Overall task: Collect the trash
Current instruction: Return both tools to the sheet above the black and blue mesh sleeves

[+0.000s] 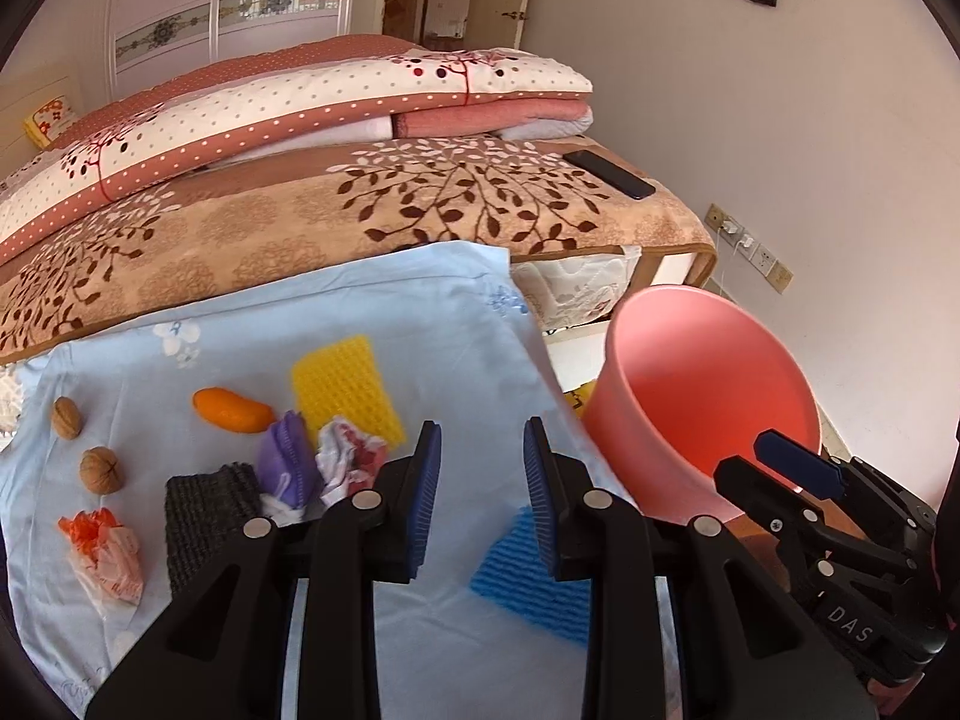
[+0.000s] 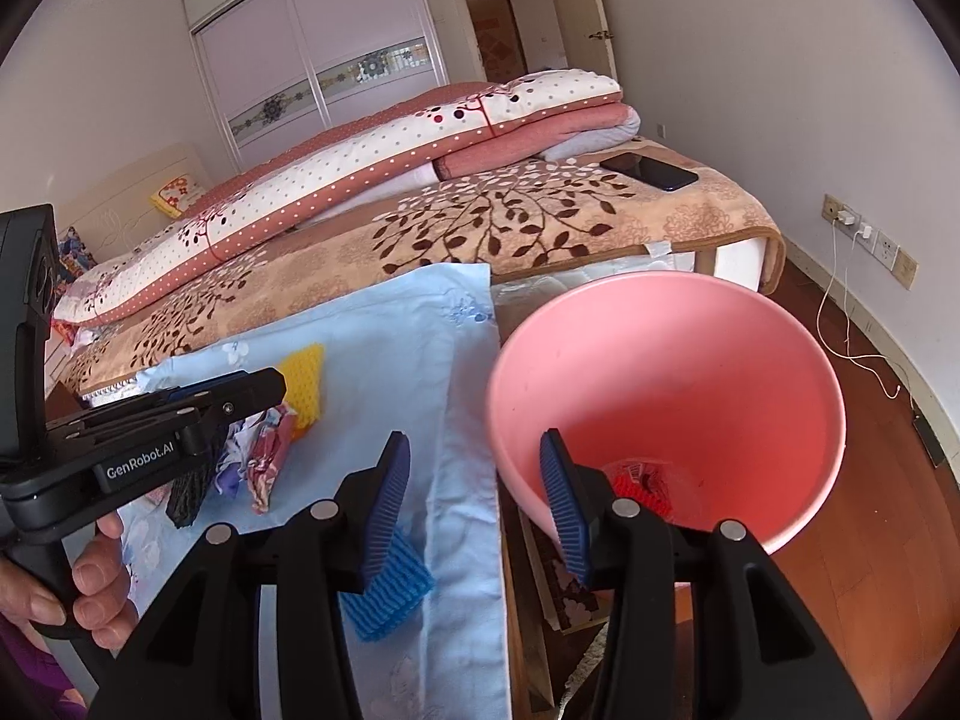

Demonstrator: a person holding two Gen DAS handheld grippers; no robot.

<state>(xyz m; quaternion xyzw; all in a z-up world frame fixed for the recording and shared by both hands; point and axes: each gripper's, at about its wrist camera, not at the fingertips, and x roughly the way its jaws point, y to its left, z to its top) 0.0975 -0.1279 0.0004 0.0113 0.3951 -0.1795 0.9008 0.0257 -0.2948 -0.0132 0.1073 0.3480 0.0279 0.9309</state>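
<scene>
Standing apart with nothing between them, the jaws of the left gripper (image 1: 482, 468) hang over the light blue cloth (image 1: 420, 324), left of the pink bin (image 2: 666, 396). The right gripper (image 2: 474, 480) is likewise open and empty at the bin's near rim. Red trash (image 2: 639, 483), perhaps a wrapper, lies inside the bin. A crumpled tissue (image 1: 348, 462), yellow foam net (image 1: 345, 390) and blue foam net (image 1: 534, 576) lie on the cloth, left of the bin.

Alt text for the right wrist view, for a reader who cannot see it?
The open, empty right gripper hovers at the rim of a pink bin holding red trash. To its left, a blue cloth carries a blue sponge, with the left gripper over more litter.
</scene>
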